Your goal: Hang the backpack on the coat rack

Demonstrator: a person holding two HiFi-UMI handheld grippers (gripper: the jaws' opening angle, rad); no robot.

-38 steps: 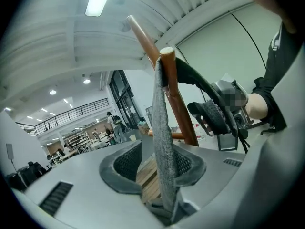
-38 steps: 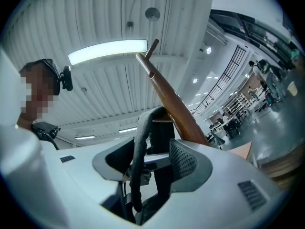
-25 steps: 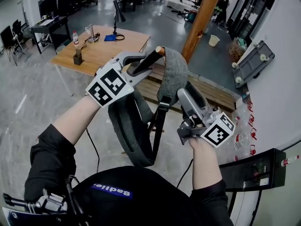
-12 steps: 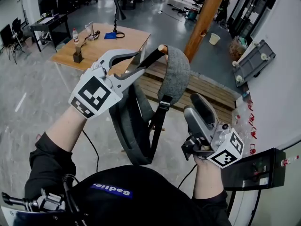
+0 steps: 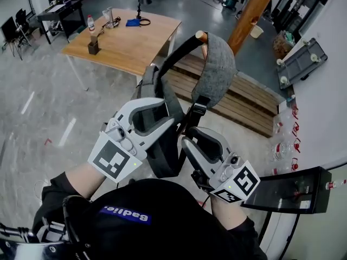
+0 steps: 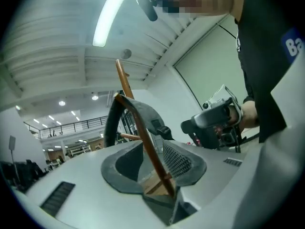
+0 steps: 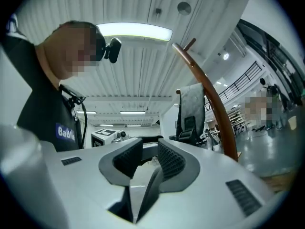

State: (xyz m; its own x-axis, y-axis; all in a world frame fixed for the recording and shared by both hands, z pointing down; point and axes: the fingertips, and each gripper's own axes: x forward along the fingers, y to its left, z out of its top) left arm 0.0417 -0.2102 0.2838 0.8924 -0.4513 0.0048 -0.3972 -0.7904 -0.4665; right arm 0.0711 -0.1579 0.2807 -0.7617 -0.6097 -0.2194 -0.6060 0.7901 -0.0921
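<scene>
The backpack point(image 5: 219, 69) hangs by its black loop from a wooden peg point(image 5: 201, 36) of the coat rack point(image 5: 254, 12). Its grey padded part sits high and its dark body point(image 5: 162, 150) droops below. My left gripper point(image 5: 167, 111) is held just in front of the dark body, its jaws wide and closing slightly, with nothing between them. My right gripper point(image 5: 198, 140) is beside the black strap, its jaws closing on nothing. In the left gripper view the gripper point(image 6: 152, 163) faces the hanging backpack point(image 6: 143, 113). In the right gripper view the gripper point(image 7: 148, 159) has empty jaws, with the rack pole point(image 7: 212, 99) beyond.
A wooden table point(image 5: 127, 42) with a bottle and small items stands at the far left. The rack rises from a slatted wooden platform point(image 5: 238, 102). A black box point(image 5: 287, 191) and a white wall are at the right. A grey cart point(image 5: 301, 64) leans further back.
Both grippers have drawn back from the backpack, down toward the person. The left one has let go of the black loop at the peg. The right jaws have narrowed. The backpack stays hanging.
</scene>
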